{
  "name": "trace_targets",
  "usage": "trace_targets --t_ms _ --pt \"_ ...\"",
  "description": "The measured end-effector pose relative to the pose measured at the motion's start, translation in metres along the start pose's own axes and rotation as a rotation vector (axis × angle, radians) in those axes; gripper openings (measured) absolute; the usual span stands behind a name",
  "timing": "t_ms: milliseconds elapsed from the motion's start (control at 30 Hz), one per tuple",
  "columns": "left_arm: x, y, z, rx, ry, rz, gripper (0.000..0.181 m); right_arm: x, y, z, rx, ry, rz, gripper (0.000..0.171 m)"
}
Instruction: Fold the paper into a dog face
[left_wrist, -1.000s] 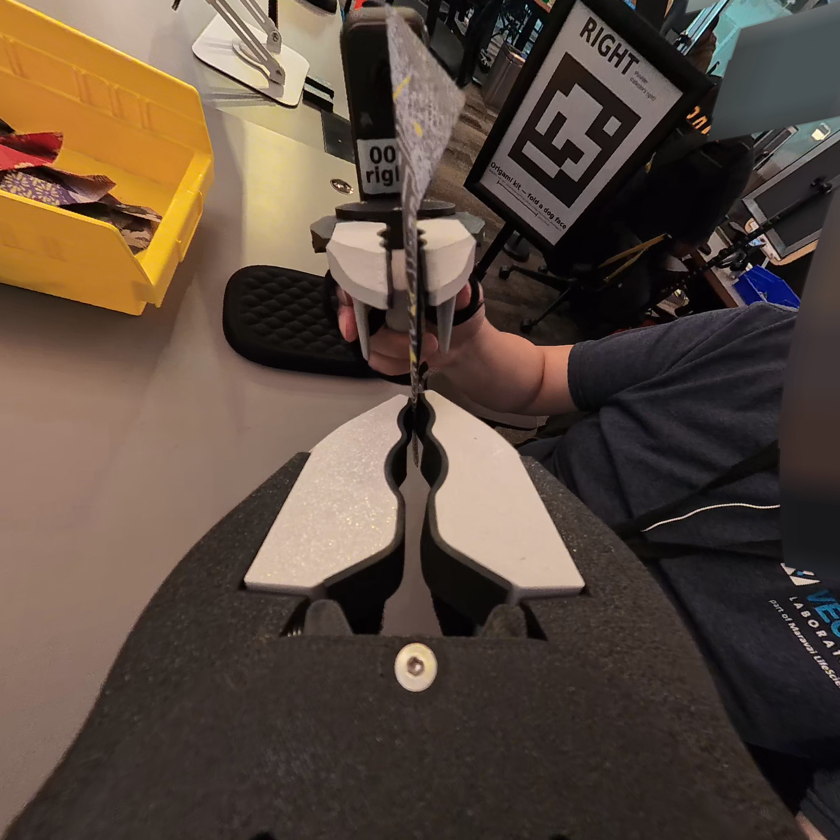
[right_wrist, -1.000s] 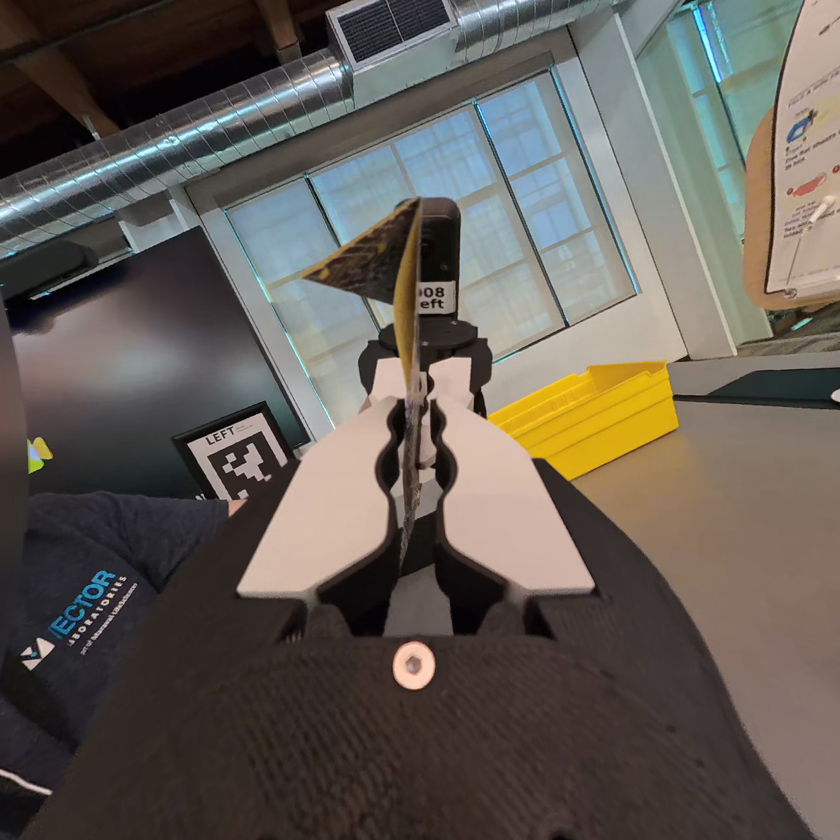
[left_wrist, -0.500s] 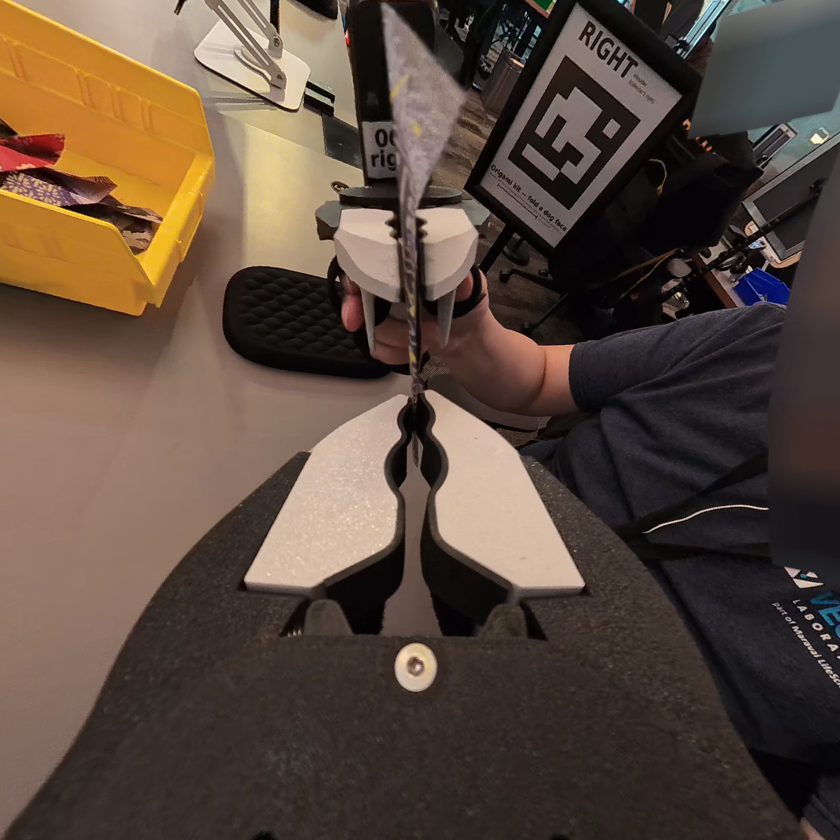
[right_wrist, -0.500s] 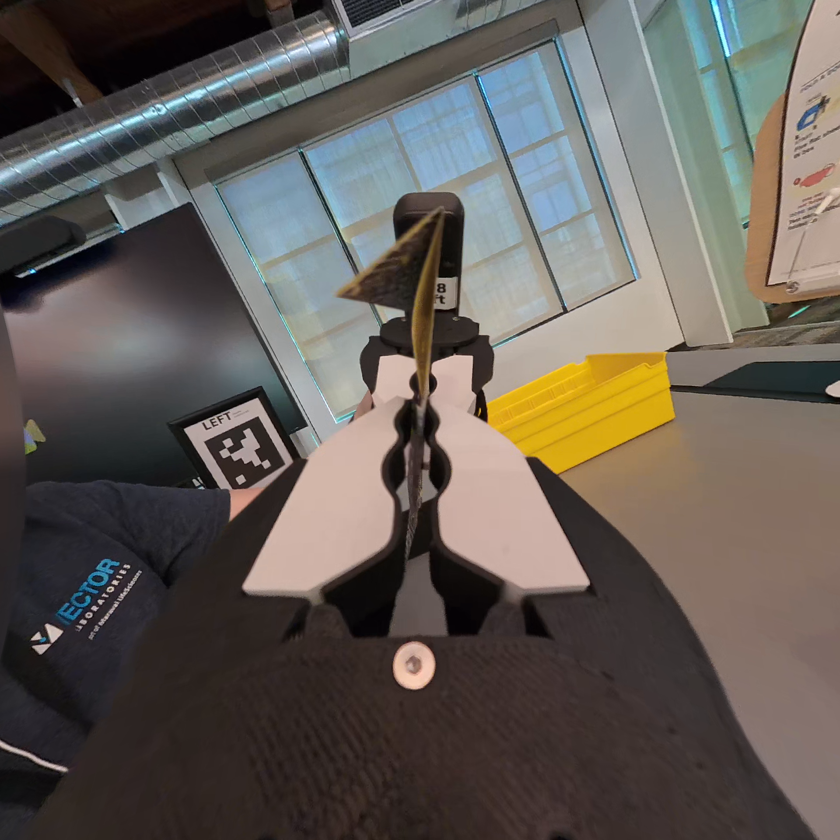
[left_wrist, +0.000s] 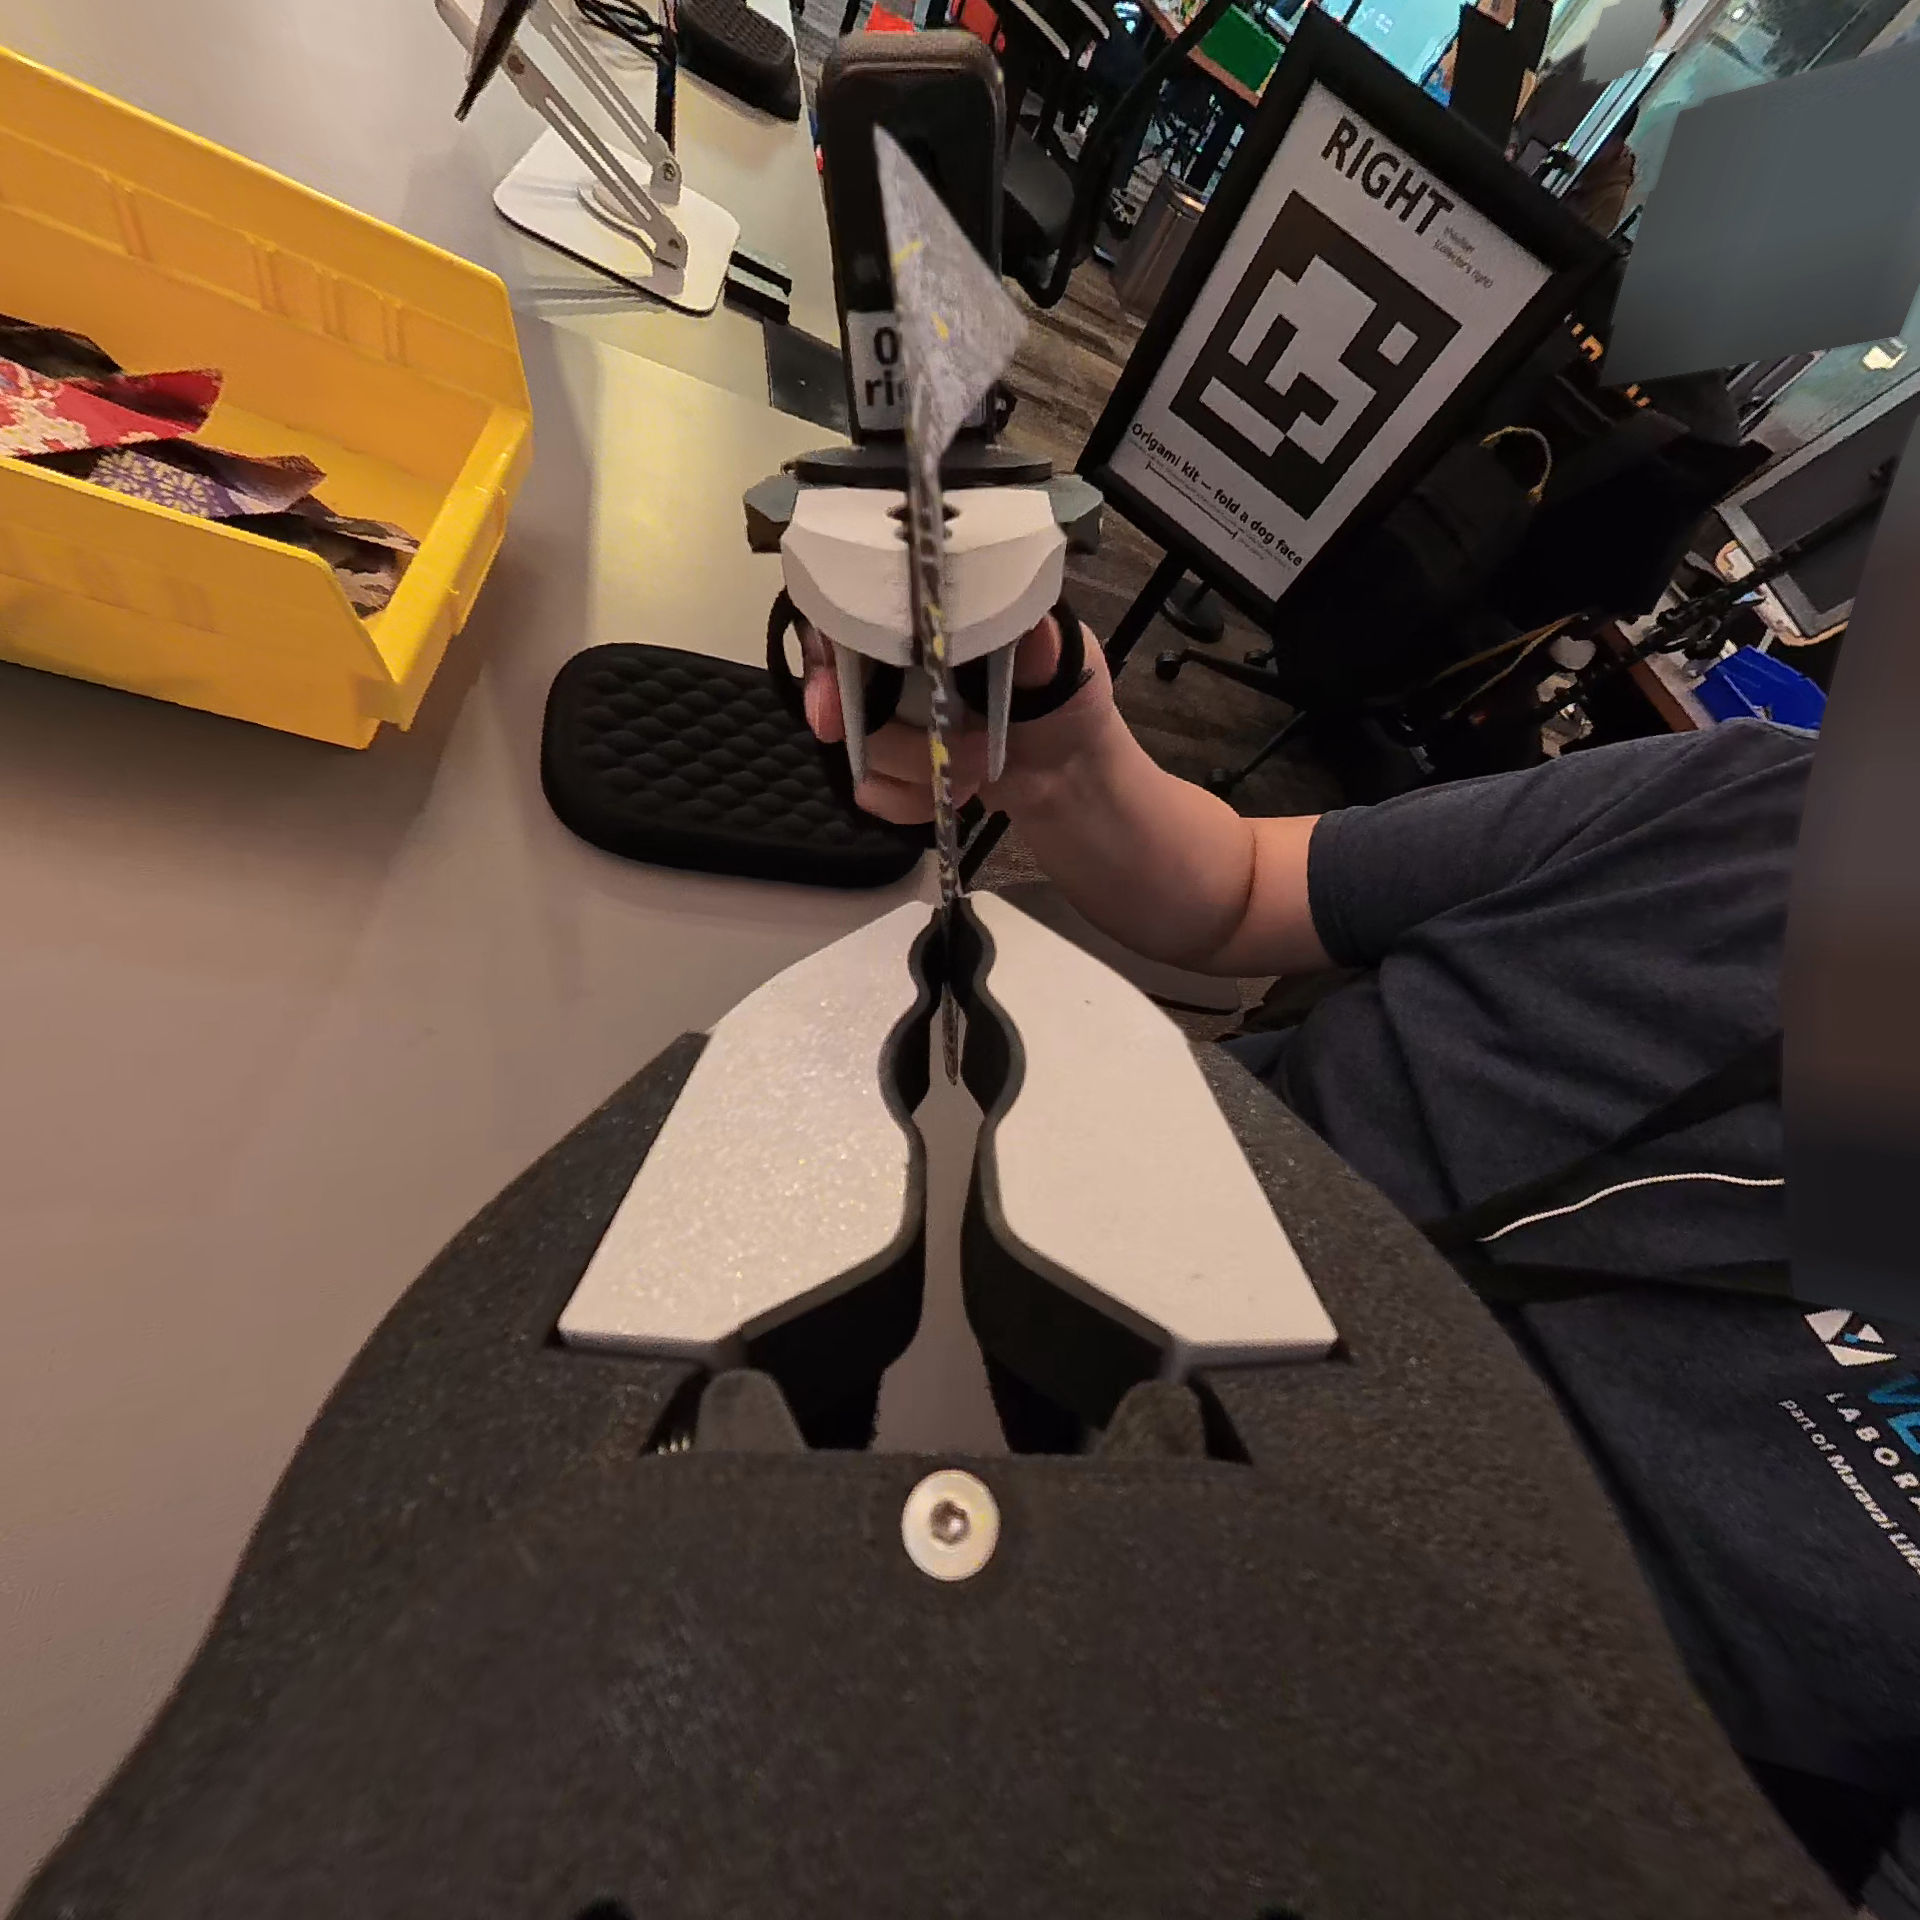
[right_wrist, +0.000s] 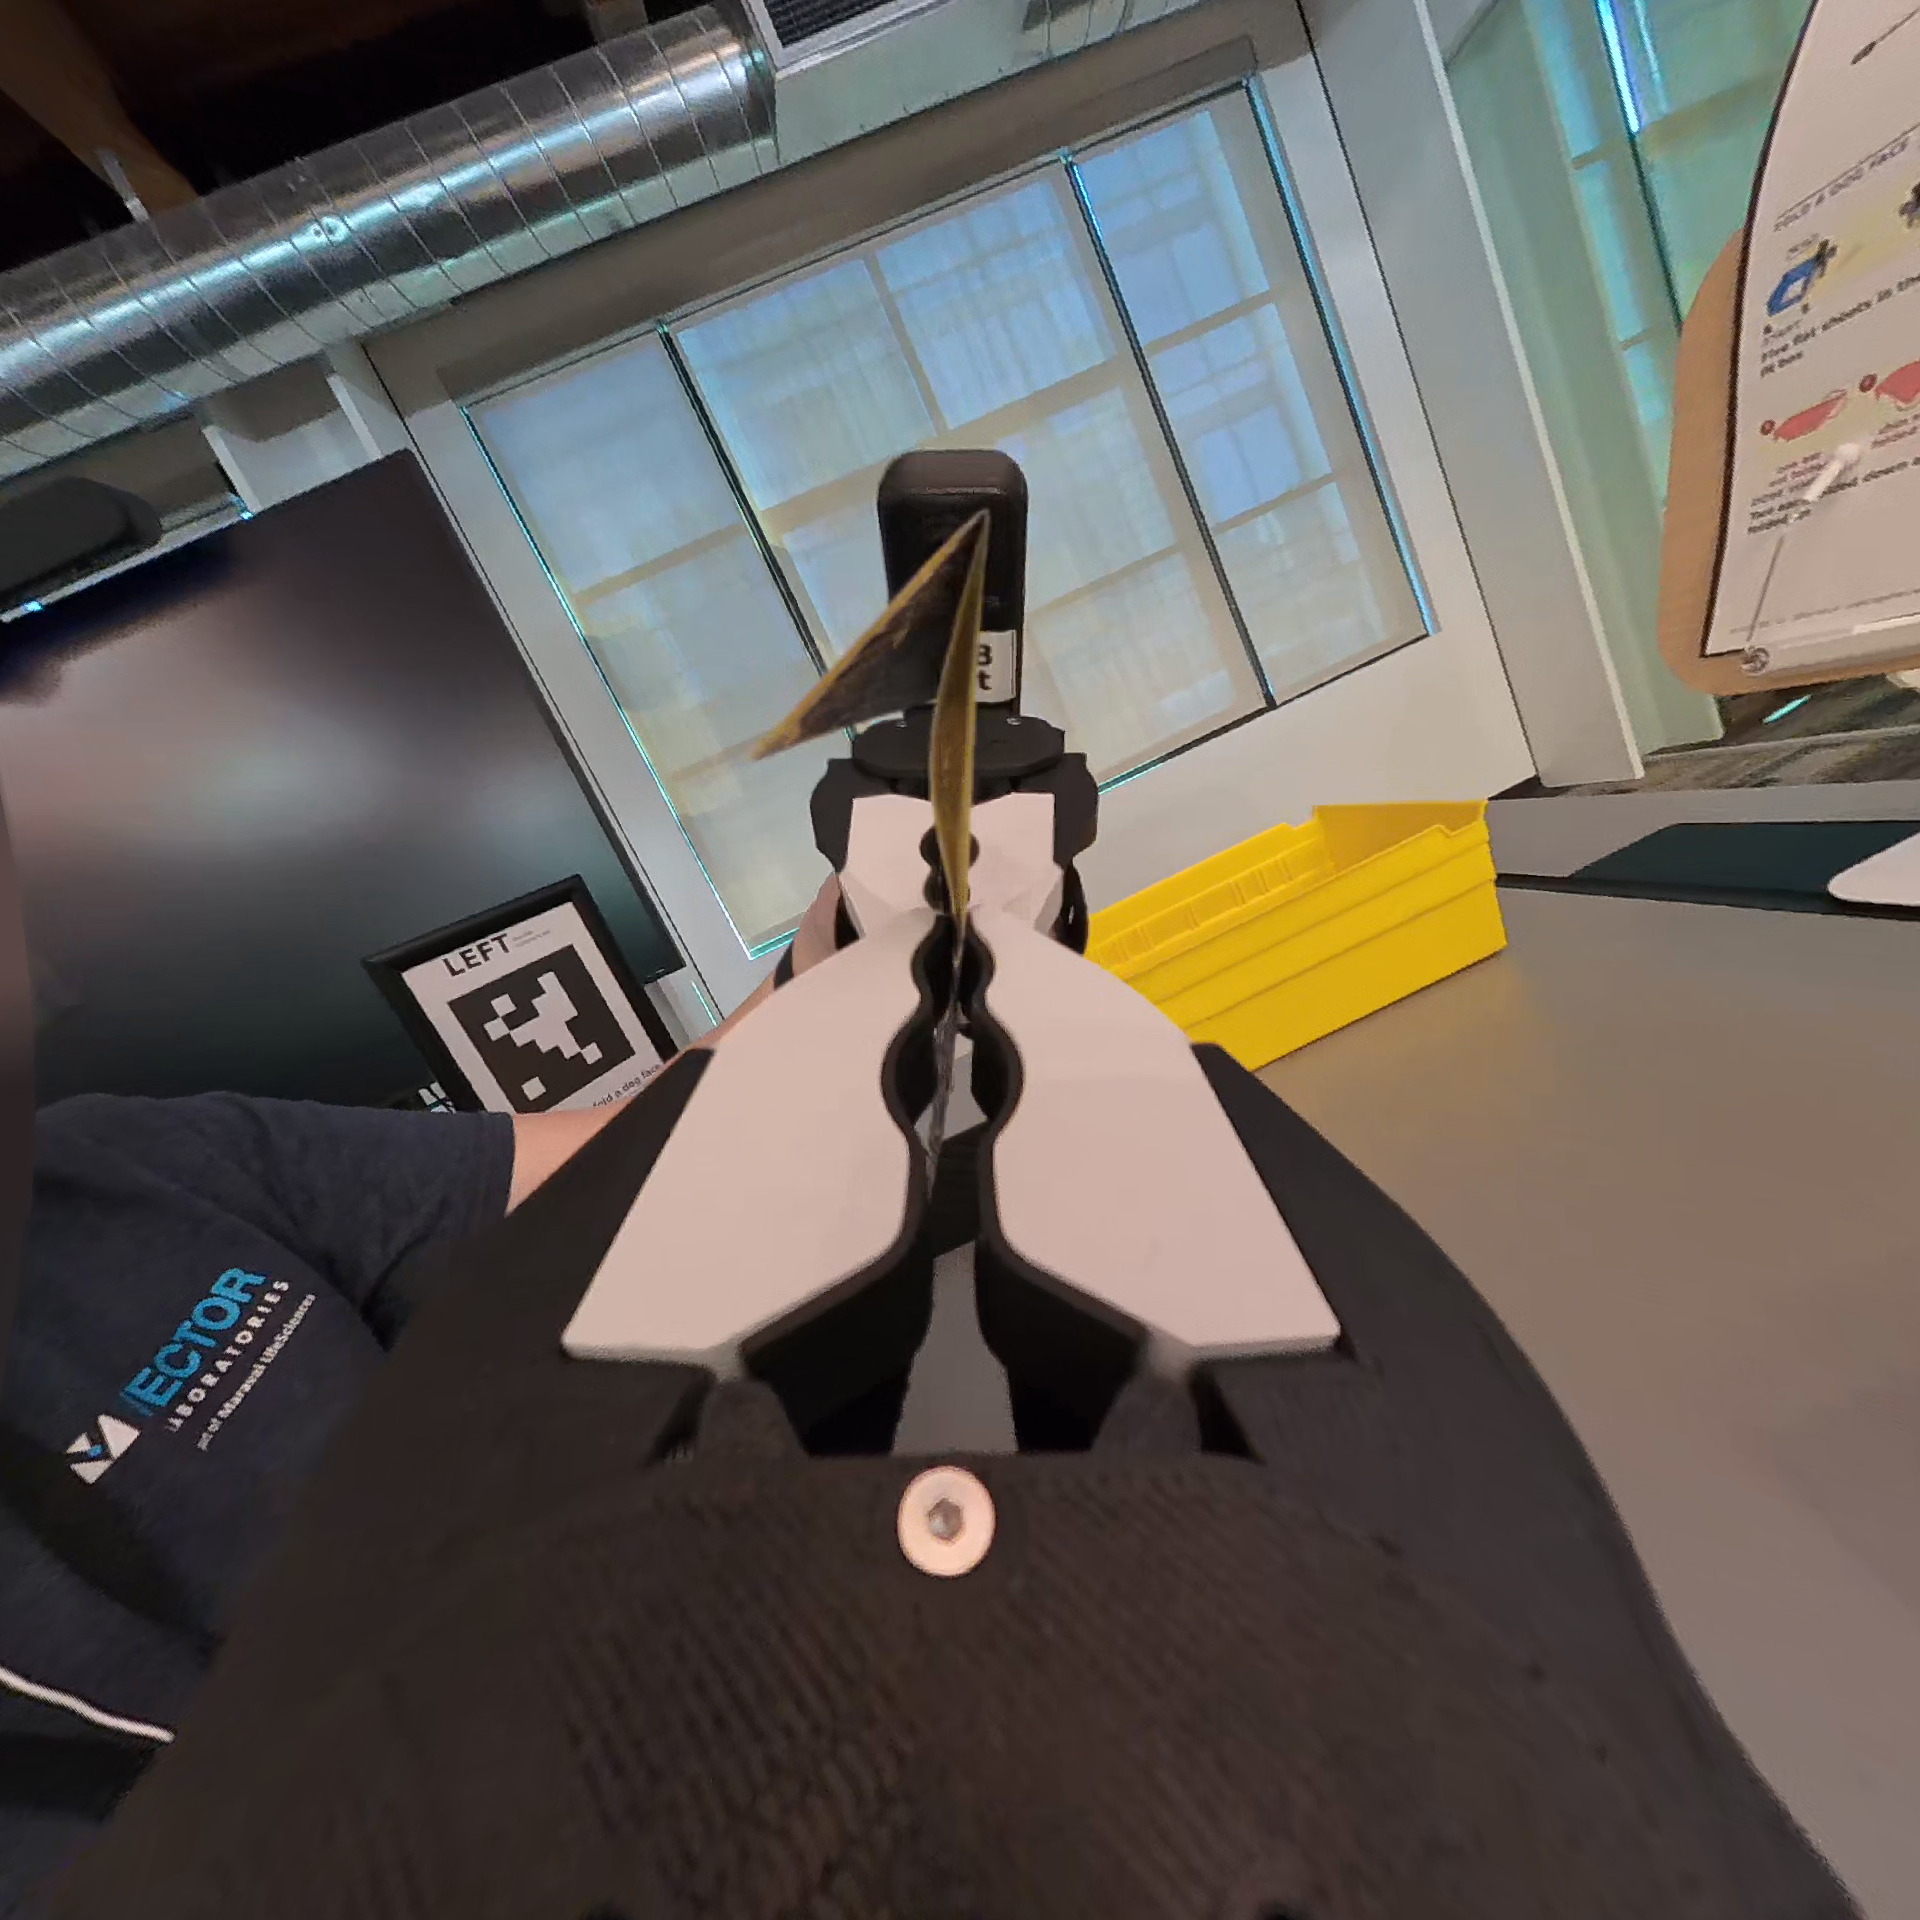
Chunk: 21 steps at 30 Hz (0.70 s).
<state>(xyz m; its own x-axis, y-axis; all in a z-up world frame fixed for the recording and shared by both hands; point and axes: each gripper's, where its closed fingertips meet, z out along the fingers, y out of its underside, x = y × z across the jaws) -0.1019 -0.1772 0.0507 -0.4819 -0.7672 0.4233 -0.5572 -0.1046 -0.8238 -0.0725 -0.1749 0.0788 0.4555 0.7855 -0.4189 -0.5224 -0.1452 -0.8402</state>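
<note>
Both the left gripper (left_wrist: 951, 920) and the right gripper (right_wrist: 954, 940) are pinching the paper (left_wrist: 940, 343) edge-on in the air above the bench's near edge, so the crease probably needs steady, even, opposed tension.

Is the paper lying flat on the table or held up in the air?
Held up. The paper stands edge-on between the left gripper and right gripper, both shut on it, clear of the table.
</note>
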Motion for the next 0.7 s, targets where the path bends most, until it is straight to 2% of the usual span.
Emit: trace_targets --t_ms 67,100,267,300,333,367,400,433,467,567,600,633,700 --pt "0.001 -0.002 -0.002 0.016 0.004 -0.004 0.0 0.0 -0.004 -0.002 0.022 0.001 0.01 0.01" --pt "0.001 -0.004 -0.003 0.027 0.005 -0.005 0.0 0.0 -0.004 -0.003 0.023 -0.004 0.006 0.001" --pt "0.002 -0.008 -0.007 0.06 0.001 -0.003 0.0 0.005 -0.006 -0.007 0.035 0.024 0.013 0.009" --pt "0.002 -0.009 -0.008 0.067 0.0 -0.004 0.0 0.002 -0.007 -0.008 0.039 -0.003 0.006 0.001" --pt "0.002 -0.009 -0.008 0.07 -0.001 -0.004 0.0 0.001 -0.006 -0.009 0.034 -0.012 0.019 0.001" --pt "0.002 -0.009 -0.008 0.072 -0.003 -0.003 0.0 0.001 -0.006 -0.009 0.041 -0.025 0.032 0.003" --pt "0.002 -0.01 -0.009 0.079 -0.003 -0.003 0.0 0.0 -0.009 -0.01 0.062 -0.034 0.044 0.016" --pt "0.002 -0.011 -0.009 0.089 0.002 -0.006 0.0 0.002 -0.011 -0.011 0.082 -0.033 0.058 0.017" --pt "0.003 -0.011 -0.009 0.096 0.01 -0.012 0.0 -0.001 -0.011 -0.013 0.086 -0.052 0.044 0.001" --pt "0.001 -0.011 -0.009 0.101 0.01 -0.02 0.0 0.001 -0.012 -0.013 0.101 -0.05 0.053 0.001" --pt "0.001 -0.011 -0.009 0.104 0.014 -0.022 0.0 0.0 -0.014 -0.013 0.121 -0.065 0.07 0.009" --pt "0.001 -0.011 -0.008 0.104 0.016 -0.025 0.0 0.002 -0.016 -0.012 0.139 -0.065 0.102 0.025" --pt "0.001 -0.011 -0.007 0.109 0.018 -0.025 0.0 0.001 -0.018 -0.014 0.158 -0.084 0.103 0.001"
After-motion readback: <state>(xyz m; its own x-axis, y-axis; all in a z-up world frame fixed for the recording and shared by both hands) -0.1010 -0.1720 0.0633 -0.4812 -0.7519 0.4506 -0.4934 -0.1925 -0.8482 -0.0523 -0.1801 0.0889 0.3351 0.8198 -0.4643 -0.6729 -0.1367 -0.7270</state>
